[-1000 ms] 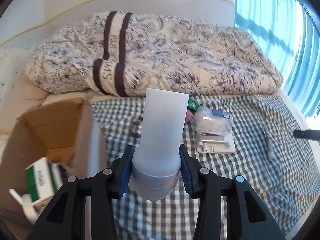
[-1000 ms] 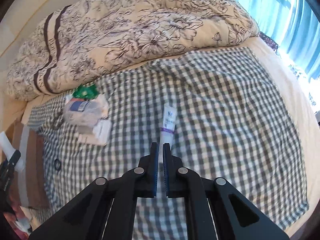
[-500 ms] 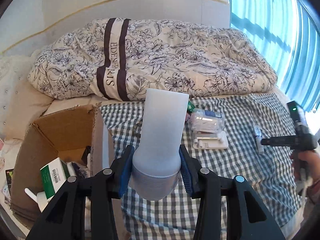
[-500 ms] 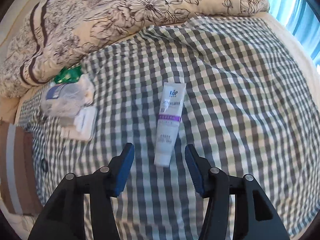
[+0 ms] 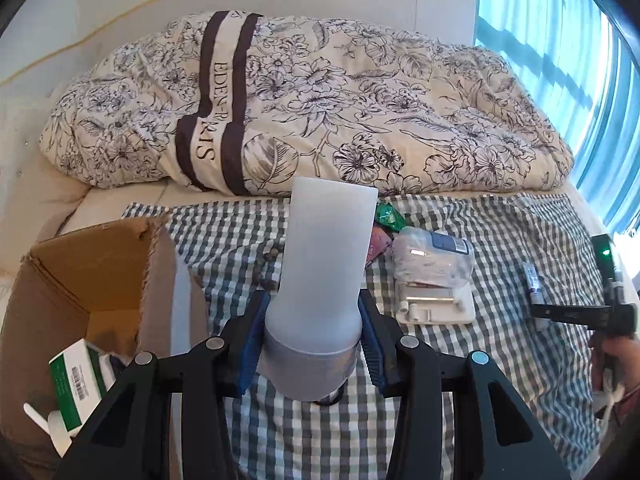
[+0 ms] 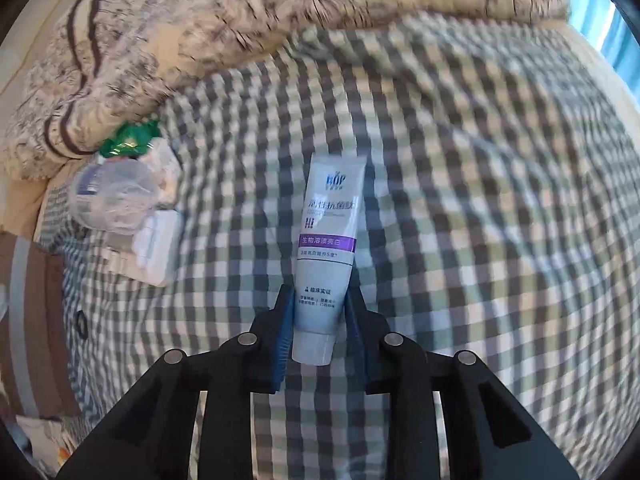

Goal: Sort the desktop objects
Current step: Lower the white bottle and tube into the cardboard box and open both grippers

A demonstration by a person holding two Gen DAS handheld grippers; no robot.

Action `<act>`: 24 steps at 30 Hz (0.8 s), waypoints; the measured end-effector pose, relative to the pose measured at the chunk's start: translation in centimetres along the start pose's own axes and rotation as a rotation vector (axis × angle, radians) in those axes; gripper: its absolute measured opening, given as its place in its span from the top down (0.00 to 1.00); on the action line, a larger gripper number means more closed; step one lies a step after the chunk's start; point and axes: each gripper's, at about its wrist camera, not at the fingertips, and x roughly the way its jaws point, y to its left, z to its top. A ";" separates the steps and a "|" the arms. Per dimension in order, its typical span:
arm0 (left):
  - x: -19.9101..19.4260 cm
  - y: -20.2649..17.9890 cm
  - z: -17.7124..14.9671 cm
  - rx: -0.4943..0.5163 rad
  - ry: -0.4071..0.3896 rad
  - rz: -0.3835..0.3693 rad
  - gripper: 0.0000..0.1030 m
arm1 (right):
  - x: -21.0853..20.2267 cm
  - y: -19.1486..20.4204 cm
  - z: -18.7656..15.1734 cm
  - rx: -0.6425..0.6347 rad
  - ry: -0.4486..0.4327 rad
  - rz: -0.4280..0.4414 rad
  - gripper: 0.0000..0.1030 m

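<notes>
My left gripper [image 5: 312, 312] is shut on a frosted white tube [image 5: 324, 264] standing cap down, held above the checked cloth just right of an open cardboard box [image 5: 92, 276]. My right gripper [image 6: 320, 312] is shut on a white toothpaste tube [image 6: 326, 240] with a purple band. Both blue pads press the tube's sides near its cap end. In the left wrist view the right gripper [image 5: 576, 314] shows at the right edge over the toothpaste tube [image 5: 534, 280], with a hand [image 5: 612, 360] behind it.
A green-and-white carton [image 5: 76, 376] lies in the box. On the checked cloth [image 5: 500, 380] lie a clear plastic bag [image 5: 432, 260], a white flat pack [image 5: 436, 304] and a green wrapper [image 5: 386, 216]. A flowered quilt [image 5: 320, 100] is bunched along the far side.
My right gripper opened, dropped over the toothpaste tube and shut on it. My left gripper kept hold of the frosted tube and drew back from the cloth.
</notes>
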 end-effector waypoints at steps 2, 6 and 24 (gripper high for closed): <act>0.2 -0.6 0.5 -0.004 0.005 -0.003 0.57 | -2.0 0.1 0.1 -0.012 -0.008 0.023 0.76; -0.5 -1.6 1.0 -0.008 -0.002 -0.025 0.57 | -5.7 1.3 -0.4 -0.040 -0.044 0.058 0.78; -14.3 6.9 -2.7 -0.029 -0.102 0.049 0.57 | -17.4 22.6 -8.7 -0.329 -0.163 0.241 0.80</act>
